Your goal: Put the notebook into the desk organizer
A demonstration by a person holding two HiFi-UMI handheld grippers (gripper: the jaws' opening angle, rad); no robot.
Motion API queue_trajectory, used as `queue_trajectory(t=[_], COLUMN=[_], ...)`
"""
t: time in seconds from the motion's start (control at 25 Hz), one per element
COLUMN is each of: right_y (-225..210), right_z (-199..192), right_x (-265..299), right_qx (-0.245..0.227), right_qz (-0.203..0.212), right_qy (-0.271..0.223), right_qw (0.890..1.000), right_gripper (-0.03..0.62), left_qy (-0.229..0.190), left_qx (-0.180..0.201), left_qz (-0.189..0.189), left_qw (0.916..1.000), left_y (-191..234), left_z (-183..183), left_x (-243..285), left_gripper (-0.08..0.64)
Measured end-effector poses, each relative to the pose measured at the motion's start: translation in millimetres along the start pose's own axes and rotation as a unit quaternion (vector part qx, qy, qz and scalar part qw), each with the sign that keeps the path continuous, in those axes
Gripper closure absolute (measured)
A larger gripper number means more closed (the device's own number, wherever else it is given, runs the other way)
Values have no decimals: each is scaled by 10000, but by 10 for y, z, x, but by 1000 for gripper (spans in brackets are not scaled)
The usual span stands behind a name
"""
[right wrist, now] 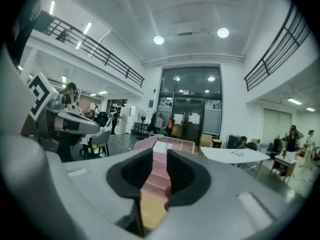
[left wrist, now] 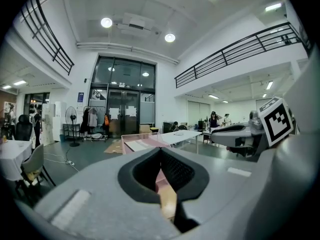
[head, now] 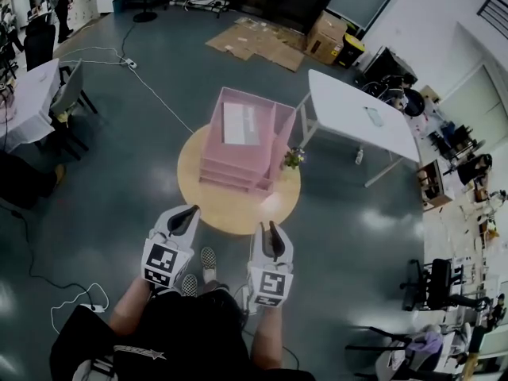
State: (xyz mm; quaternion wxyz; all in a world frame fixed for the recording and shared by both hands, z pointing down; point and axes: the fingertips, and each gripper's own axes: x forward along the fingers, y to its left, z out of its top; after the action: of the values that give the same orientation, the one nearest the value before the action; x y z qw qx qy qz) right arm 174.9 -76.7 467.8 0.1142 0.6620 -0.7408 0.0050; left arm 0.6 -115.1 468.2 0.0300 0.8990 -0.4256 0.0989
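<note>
A pink desk organizer [head: 230, 171] stands on a round wooden table [head: 230, 211]. A white notebook [head: 238, 124] lies flat in its top compartment. Both grippers hover apart from it at the table's near edge, pointing toward it. My left gripper [head: 189, 211] has its pads touching at the tips with nothing held. My right gripper [head: 268, 227] shows a narrow gap with nothing in it. In the left gripper view the left gripper [left wrist: 160, 150] frames the organizer [left wrist: 131, 138]. Through the slit of the right gripper [right wrist: 160, 156] I see the organizer's stepped trays [right wrist: 159, 176] and the notebook [right wrist: 162, 145].
A small potted plant [head: 294, 159] sits at the table's right edge beside the organizer. A white folding table [head: 357, 109] stands to the right, a chair [head: 70, 94] and another table far left. Flattened cardboard [head: 254, 42] and cables lie on the floor. My checkered shoes [head: 208, 262] are below.
</note>
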Motion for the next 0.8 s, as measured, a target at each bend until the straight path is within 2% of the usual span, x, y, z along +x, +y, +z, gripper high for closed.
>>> queue_trajectory(t=[0.32,0.8], right_y=[236,315], right_z=[-171,-199], right_x=[-413,-554], right_qx=[215,291], right_qz=[-85,44], right_qy=[-8,-82], right_qw=[9997,9995], right_gripper=[581,586], left_qy=[28,5], left_qx=[-34,4], left_qz=[-153,-140], left_qw=[9999,9999], left_y=[-185,-234], left_z=[-93,-142], left_x=[-248,-422], left_gripper=[551,551])
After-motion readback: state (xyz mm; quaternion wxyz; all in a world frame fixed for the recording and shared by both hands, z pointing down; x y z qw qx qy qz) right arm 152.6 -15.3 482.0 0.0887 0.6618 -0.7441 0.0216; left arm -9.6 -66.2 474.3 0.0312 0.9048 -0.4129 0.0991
